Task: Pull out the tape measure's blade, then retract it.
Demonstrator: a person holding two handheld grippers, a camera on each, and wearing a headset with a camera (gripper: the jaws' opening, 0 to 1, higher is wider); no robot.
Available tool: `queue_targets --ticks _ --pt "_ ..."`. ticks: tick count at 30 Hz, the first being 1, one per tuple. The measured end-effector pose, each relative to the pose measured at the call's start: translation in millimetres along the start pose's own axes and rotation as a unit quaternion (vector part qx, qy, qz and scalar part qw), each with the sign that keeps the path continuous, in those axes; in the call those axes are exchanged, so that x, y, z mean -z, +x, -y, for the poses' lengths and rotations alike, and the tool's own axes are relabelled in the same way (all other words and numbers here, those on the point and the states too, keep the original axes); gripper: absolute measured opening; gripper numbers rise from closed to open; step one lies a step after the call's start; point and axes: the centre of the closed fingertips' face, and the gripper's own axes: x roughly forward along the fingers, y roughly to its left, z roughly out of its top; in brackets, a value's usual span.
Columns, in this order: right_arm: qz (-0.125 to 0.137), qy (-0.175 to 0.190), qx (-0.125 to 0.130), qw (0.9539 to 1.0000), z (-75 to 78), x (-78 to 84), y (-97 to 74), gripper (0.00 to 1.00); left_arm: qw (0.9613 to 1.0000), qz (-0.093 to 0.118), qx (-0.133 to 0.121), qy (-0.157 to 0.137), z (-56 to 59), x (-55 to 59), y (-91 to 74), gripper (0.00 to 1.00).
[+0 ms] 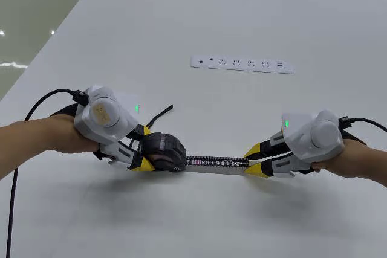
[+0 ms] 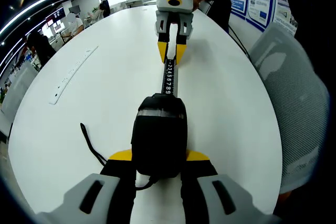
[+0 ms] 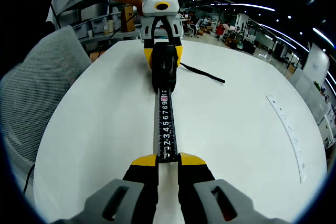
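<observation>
Two claws share one tape measure (image 1: 164,151), which sits close to the near edge of the bench (image 1: 181,22). The left claw (image 1: 145,148) is closed around its black case, with one yellow-tipped jaw pressed to each side. The right claw (image 1: 251,161) is pinched almost shut on the free end of the one blade (image 1: 216,162). The blade runs straight from the case to that claw, along the near edge, with its printed digits facing up. One black strap (image 1: 158,115) trails from the case toward the far edge. One white power strip (image 1: 242,64) lies well apart, toward the middle of the bench. There are two black cables: the left cable (image 1: 13,179) and the right cable (image 1: 366,121), one leaving each claw. One grey mesh chair (image 2: 294,103) stands at the bench's edge.
</observation>
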Motion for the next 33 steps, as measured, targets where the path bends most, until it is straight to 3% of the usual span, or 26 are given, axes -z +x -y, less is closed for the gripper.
queue_targets --ticks 33 --pt "0.001 0.009 0.002 1.0000 -1.0 1.4 0.6 0.12 1.0000 0.001 0.002 0.000 -0.4 -1.2 0.4 0.27"
